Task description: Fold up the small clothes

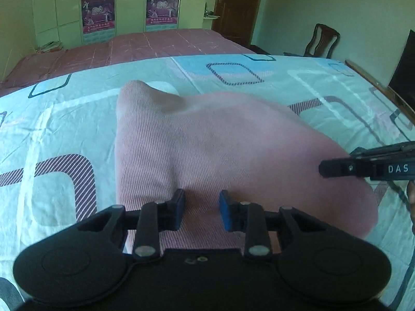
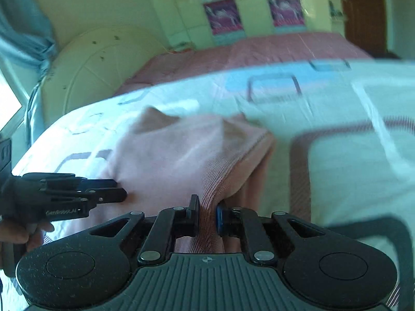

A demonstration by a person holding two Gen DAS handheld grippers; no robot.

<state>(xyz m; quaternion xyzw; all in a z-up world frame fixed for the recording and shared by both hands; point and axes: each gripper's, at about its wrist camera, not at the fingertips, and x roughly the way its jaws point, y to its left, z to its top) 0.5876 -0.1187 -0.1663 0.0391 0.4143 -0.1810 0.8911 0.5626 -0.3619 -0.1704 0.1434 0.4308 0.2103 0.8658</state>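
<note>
A pink ribbed garment [image 1: 220,150] lies on the patterned bed sheet, lifted at its near edge. My left gripper [image 1: 202,211] has its jaws a hand's width apart with the pink cloth running between them; they look open. My right gripper [image 2: 207,213] is shut on a raised fold of the same garment [image 2: 181,155], which hangs down on its right side. The right gripper also shows at the right edge of the left wrist view [image 1: 363,168], over the garment's right edge. The left gripper shows at the left of the right wrist view [image 2: 77,194].
The bed sheet [image 1: 64,119] is pale with blue and striped squares. A pink bedspread [image 1: 155,46] covers the far half of the bed. Cupboards with posters [image 1: 98,13], a brown door [image 1: 238,5] and a wooden chair [image 1: 321,41] stand beyond. A headboard [image 2: 98,72] is at far left.
</note>
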